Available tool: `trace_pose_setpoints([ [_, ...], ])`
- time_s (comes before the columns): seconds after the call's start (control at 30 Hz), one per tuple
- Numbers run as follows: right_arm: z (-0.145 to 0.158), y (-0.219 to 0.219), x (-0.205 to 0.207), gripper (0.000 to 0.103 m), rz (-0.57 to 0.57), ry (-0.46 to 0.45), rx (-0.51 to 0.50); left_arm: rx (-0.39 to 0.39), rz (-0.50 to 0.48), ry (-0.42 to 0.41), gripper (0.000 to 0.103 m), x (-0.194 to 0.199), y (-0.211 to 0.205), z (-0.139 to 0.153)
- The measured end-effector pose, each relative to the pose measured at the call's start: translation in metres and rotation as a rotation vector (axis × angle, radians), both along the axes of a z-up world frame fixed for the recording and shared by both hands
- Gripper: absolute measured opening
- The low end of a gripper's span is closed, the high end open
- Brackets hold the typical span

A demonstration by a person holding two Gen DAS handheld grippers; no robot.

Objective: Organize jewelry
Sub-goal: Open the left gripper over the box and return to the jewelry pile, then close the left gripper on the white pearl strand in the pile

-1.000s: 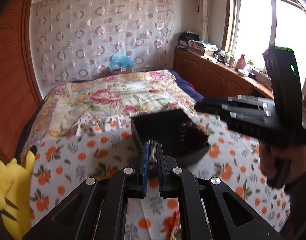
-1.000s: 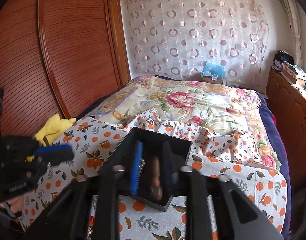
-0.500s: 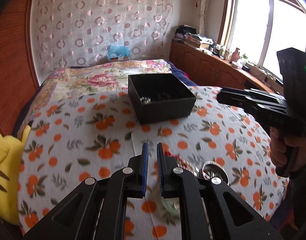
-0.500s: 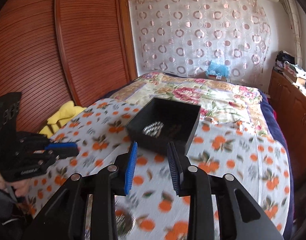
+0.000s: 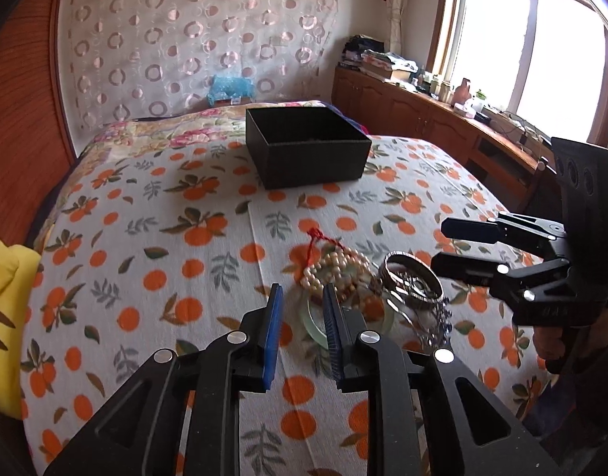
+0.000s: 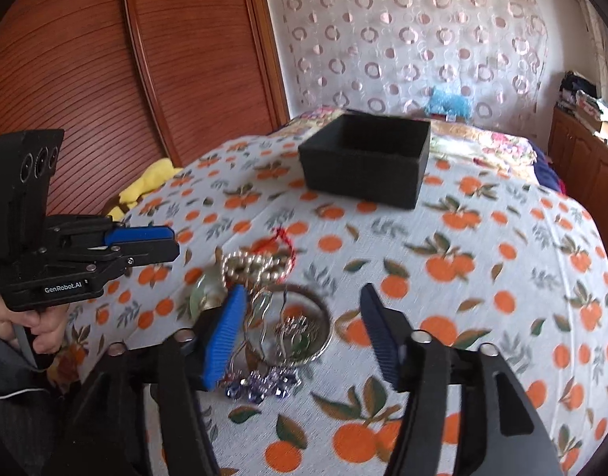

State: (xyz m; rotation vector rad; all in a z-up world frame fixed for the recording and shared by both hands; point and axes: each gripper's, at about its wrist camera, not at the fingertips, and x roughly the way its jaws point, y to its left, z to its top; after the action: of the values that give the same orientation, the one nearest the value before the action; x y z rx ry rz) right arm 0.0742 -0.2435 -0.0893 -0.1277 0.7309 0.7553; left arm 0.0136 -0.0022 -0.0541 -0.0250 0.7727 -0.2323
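A black open box point(image 5: 307, 150) stands on the orange-print cloth at the far side; it also shows in the right wrist view point(image 6: 365, 160). A pile of jewelry lies nearer: a pearl bracelet point(image 5: 335, 267) with a red cord point(image 5: 315, 238), a pale green bangle point(image 5: 315, 323), a silver bangle point(image 5: 413, 279) and a crystal piece point(image 6: 260, 386). My left gripper point(image 5: 302, 309) is open and empty, just short of the pearls and green bangle. My right gripper point(image 6: 304, 309) is wide open and empty over the silver bangle point(image 6: 304, 325).
A yellow plush toy point(image 5: 2, 309) lies at the cloth's left edge. A wooden wardrobe point(image 6: 145, 59) stands to the left, a floral bed point(image 5: 157, 131) behind the box, and a wooden counter point(image 5: 442, 119) under the window on the right.
Both grippers have pulled back from the box down to the jewelry pile and opened wider. One second ago they held pieces over the box; now both are empty.
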Motion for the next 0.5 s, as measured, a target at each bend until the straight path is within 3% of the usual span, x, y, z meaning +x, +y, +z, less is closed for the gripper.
trace_pose_setpoints([
  [0.1,-0.006,0.005,0.003,0.074,0.016,0.037,-0.016,0.001,-0.007,0.011,0.019,-0.002,-0.002,-0.005],
  [0.43,-0.019,0.017,0.010,0.074,0.041,0.085,-0.058,0.005,-0.027,0.026,0.019,-0.002,-0.012,-0.013],
  [0.5,-0.020,0.018,0.012,0.060,0.045,0.092,-0.065,0.004,-0.027,0.029,0.019,-0.002,-0.012,-0.015],
])
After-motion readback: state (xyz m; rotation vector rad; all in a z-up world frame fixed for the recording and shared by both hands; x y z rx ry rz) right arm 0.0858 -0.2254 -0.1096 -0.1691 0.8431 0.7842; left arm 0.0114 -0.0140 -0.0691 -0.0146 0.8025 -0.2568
